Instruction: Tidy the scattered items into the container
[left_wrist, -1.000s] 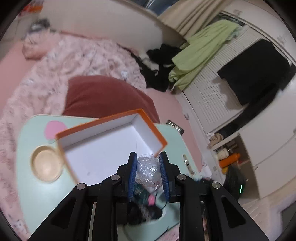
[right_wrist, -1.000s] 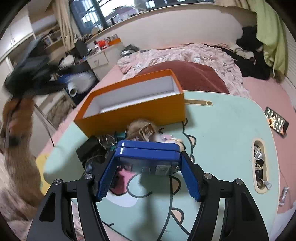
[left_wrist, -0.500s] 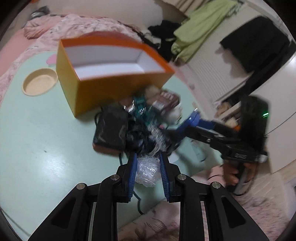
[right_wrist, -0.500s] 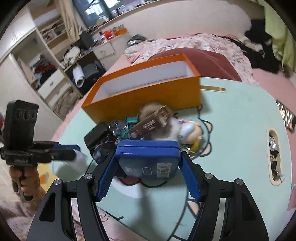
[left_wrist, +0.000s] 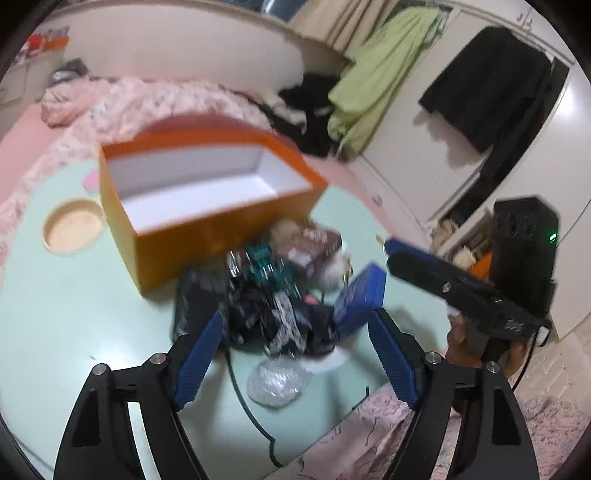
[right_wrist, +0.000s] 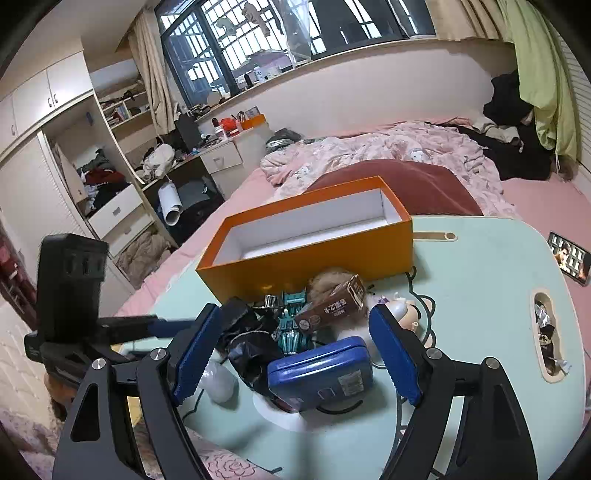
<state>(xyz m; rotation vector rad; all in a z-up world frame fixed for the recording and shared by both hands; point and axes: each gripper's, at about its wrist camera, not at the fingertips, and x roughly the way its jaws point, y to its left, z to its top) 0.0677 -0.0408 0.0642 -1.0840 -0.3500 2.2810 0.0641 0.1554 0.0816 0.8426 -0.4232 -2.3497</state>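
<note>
Bedroom, pale green lap table (right_wrist: 480, 295) set on a pink bed; I catalogue it left to right from my remote seat.

One round wooden dish (left_wrist: 74, 230) recessed in the table, far left. One orange box (left_wrist: 207, 195), the container, open-topped, white inside, nothing in it. Stiff card walls; I judge it light and likely to slide if nudged.

Heap of scattered items just before the box:
- one black pouch (left_wrist: 195, 310), soft
- one teal gadget (right_wrist: 293, 321), rigid, partly buried
- one brown carton (right_wrist: 332, 306), stiff and light; take it across its narrow sides
- one blue tin (right_wrist: 321, 373), hard, smooth, probably slippery; grip its long edges
- one small figurine (right_wrist: 404, 312), possibly fragile
- one clear plastic wrapper (left_wrist: 277, 380), crinkly, near weightless, lying loose on the table.

Left gripper (left_wrist: 295, 354): jaws opening wide, wrapper below them, not pressed. Right gripper (right_wrist: 291, 350): jaws opening, tin between them, untouched by the pads.
</note>
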